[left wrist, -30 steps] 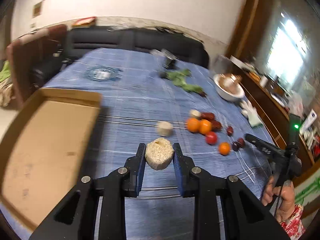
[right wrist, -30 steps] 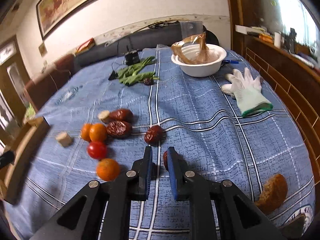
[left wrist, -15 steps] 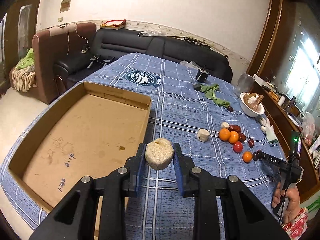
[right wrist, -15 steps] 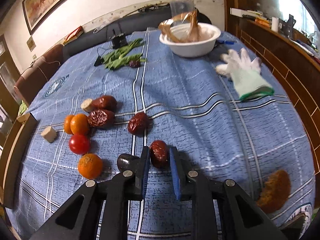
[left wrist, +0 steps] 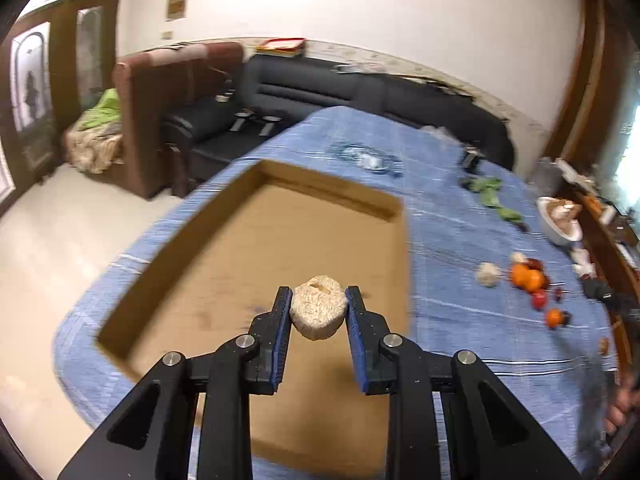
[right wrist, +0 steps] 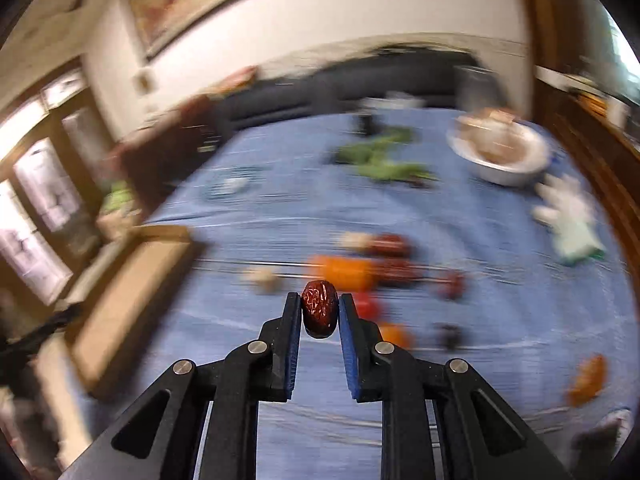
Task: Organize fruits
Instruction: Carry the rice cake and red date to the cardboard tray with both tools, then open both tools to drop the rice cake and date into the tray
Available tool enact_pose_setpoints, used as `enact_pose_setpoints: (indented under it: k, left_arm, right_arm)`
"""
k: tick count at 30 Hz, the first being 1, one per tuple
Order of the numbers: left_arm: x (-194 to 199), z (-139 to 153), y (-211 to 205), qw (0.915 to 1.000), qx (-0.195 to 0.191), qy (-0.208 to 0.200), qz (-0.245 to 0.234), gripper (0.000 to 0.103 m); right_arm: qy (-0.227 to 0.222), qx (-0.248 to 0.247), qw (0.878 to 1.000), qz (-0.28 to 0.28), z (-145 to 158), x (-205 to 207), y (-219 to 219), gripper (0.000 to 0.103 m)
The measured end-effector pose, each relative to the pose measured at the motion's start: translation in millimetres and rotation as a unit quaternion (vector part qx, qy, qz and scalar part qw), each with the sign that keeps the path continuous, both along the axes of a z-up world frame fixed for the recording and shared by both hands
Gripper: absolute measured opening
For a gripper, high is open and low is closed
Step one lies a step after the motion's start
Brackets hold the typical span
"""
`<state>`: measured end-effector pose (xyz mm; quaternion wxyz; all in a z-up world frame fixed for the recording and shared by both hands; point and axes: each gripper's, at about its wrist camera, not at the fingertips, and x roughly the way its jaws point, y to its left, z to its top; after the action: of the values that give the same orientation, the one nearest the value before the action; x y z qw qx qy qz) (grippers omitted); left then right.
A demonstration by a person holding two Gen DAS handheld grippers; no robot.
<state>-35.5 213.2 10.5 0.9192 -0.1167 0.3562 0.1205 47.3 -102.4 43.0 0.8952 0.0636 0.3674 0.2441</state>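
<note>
The left hand-held gripper (left wrist: 319, 312) clamps a pale rough chunk (left wrist: 319, 312) over the near floor of the cardboard tray (left wrist: 328, 194), probably for release there. The right hand-held gripper (right wrist: 319, 312) pinches a wrinkled red date (right wrist: 319, 312) clear of the bench (right wrist: 280, 200). Farther right, oranges (left wrist: 527, 278) and a tomato (left wrist: 539, 300) wait unsorted.

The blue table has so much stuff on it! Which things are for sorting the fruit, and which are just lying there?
For the job: wrinkly red date, pale rough round chunk, oranges, brown cardboard tray.

Just lying about: white glove, white bowl, green leaves.
</note>
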Motion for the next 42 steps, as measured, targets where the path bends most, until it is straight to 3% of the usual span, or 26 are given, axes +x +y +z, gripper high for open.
enact_pose_setpoints:
  k: [3,6,13,20,29,35,37,39,42]
  left_arm:
    - [-4.2,-6.5,15.9,0.9992,0.026,0.015,0.026,0.026]
    - [-6.3,-15.5,35.4,0.9984,0.021,0.029,0.044,0.026]
    - [-8.3,-31.2,59.0,0.9974,-0.007,0.041,0.058,0.026]
    - [-3.6,-40.7,72.0,0.9961,-0.045,0.045,0.061,0.026]
    - [-20.3,-22.1,76.7,0.9941,-0.075,0.014,0.078,0.053]
    - [-37.2,7.2,64.9,0.9926,-0.089,-0.039,0.072,0.077]
    - [-44.2,20.2,49.8,0.9916,-0.091,-0.078,0.048,0.077]
    - [-49.2,31.7,29.1,0.9907,-0.084,-0.104,0.027,0.077]
    - [-40.4,39.6,-5.6,0.9931,-0.063,-0.099,-0.011,0.077]
  right_arm:
    - [0.015,0.026,0.995,0.094,1.7,-12.4,71.4,0.021]
    - [0.03,0.026,0.986,0.163,-6.5,-25.3,134.5,0.021]
    - [0.036,-0.033,0.973,0.226,-39.8,-43.5,228.2,0.022]
    - [0.049,-0.071,0.966,0.243,-66.7,-52.7,258.1,0.022]
    - [0.034,-0.083,0.962,0.257,-70.5,-65.8,267.1,0.024]
    - [0.004,-0.037,0.975,0.219,-37.4,-66.2,224.3,0.025]
    - [-0.017,-0.026,0.981,0.191,-20.9,-64.8,198.2,0.026]
    - [-0.072,-0.042,0.986,0.141,2.6,-67.8,163.2,0.029]
    - [-0.163,-0.075,0.982,0.06,36.4,-78.8,116.1,0.045]
